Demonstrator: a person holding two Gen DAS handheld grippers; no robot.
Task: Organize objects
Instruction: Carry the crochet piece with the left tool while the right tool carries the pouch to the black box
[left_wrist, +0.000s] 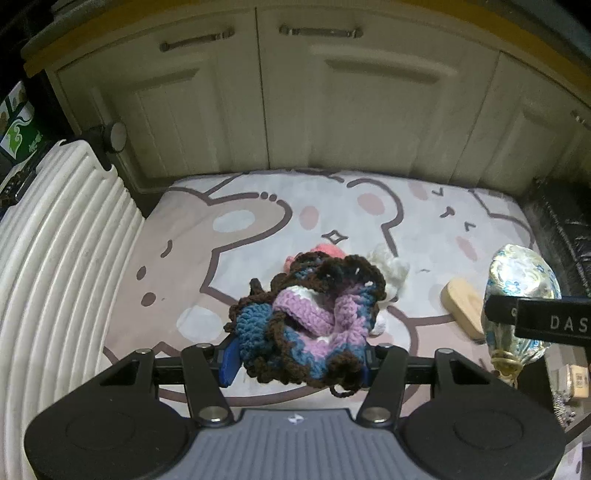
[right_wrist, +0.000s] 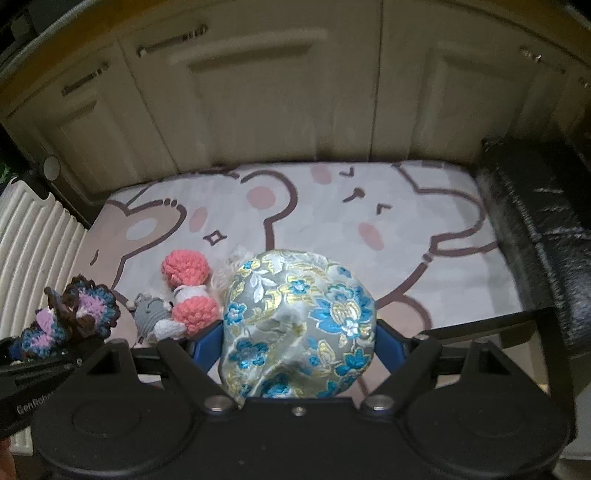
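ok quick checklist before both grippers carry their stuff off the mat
1. Left gripper clamped on the crochet piece: ok, blue pads press it from both sides.
2. Right gripper clamped on the brocade pouch: ok, held between the pads.
3. Both loads clear of the mat: ok, they look lifted.
4. Loose yarn loop under the crochet piece: not ok, it dangles.
5. Pink crochet toy, grey crochet mouse and wooden block left on the mat: ok, untouched.
6. Drop-off spot: cannot tell, none in view.
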